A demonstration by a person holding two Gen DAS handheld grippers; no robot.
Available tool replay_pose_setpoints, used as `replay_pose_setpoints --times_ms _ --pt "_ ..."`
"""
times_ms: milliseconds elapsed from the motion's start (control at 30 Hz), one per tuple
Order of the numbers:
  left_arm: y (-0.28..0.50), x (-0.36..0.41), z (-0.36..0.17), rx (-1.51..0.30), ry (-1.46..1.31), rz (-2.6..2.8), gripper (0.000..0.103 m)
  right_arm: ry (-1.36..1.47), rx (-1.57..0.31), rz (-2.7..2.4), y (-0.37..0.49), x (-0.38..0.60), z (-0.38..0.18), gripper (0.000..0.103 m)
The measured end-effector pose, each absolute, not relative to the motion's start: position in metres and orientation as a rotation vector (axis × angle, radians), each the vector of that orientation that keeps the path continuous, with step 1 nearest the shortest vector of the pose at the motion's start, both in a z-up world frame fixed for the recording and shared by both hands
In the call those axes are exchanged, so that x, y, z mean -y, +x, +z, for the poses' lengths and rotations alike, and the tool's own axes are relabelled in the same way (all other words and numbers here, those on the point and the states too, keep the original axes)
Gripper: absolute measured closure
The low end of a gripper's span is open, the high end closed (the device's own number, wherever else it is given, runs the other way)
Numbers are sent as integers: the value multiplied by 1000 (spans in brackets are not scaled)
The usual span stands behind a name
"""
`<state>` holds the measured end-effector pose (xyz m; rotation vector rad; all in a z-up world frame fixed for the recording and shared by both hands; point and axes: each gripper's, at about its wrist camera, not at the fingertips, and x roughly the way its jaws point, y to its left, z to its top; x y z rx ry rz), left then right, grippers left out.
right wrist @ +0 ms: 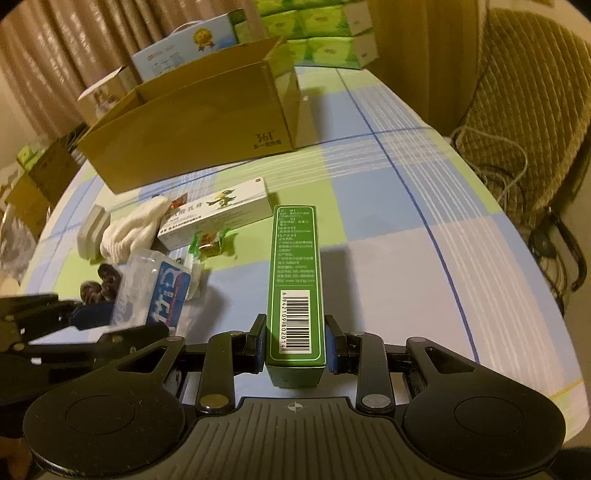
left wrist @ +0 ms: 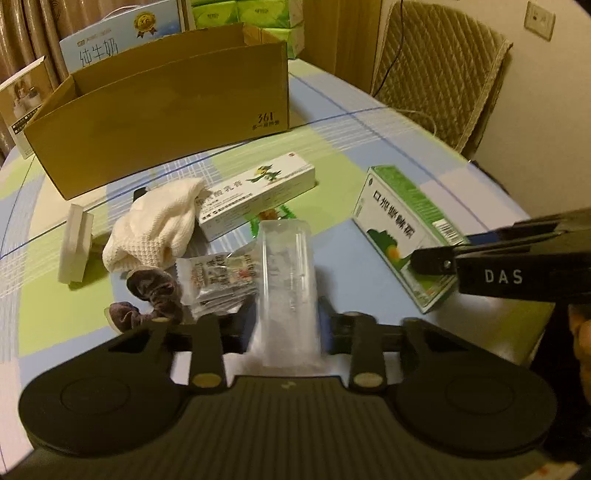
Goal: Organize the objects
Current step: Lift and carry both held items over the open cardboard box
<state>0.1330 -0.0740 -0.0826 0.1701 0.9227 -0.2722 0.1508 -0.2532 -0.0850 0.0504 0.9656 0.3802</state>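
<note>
Clutter is spread over the checked tablecloth (right wrist: pixel 388 229) toward the near left edge of the table; an open cardboard box (left wrist: pixel 159 122) is set farther back, toward the far edge, with a blue milk carton (left wrist: pixel 122 33) and green tissue packs (right wrist: pixel 325 40) seen behind it. Between the box and the grippers a long white medicine box (left wrist: pixel 258 192) is laid flat; a white knitted cloth (left wrist: pixel 159 221) is heaped against its left end, and a small white block (left wrist: pixel 75 243) is stood just beside the cloth. Nearer, a dark hair tie (left wrist: pixel 155 295) and some foil sachets (left wrist: pixel 218 280) are crowded together, and a green-wrapped candy (right wrist: pixel 210 245) is seen just in front of the white box.

The left gripper (left wrist: pixel 286 328) is clenched on a clear plastic pack (left wrist: pixel 286 280), which is blurred and blocks much of the pile behind it; in the right wrist view a blue and white label is shown on its side. The right gripper (right wrist: pixel 295 343) is clenched on a green medicine box (right wrist: pixel 293 280), held on edge with its barcode face up, its far end reaching over the table toward the white box; its jaws are pressed on both long sides. A quilted chair back (left wrist: pixel 439 70) is stood beyond the right edge, with a cable trailing beside it.
</note>
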Motion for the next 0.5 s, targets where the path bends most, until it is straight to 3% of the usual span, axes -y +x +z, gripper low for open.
replay_pose_setpoints --times_ms 333,500 --pt "135 61 -80 -929 130 -249 77 -6 -992 383 174 237 -96 70" --pt "136 58 -80 -927 109 -250 78 -86 -1011 378 180 224 -102 75"
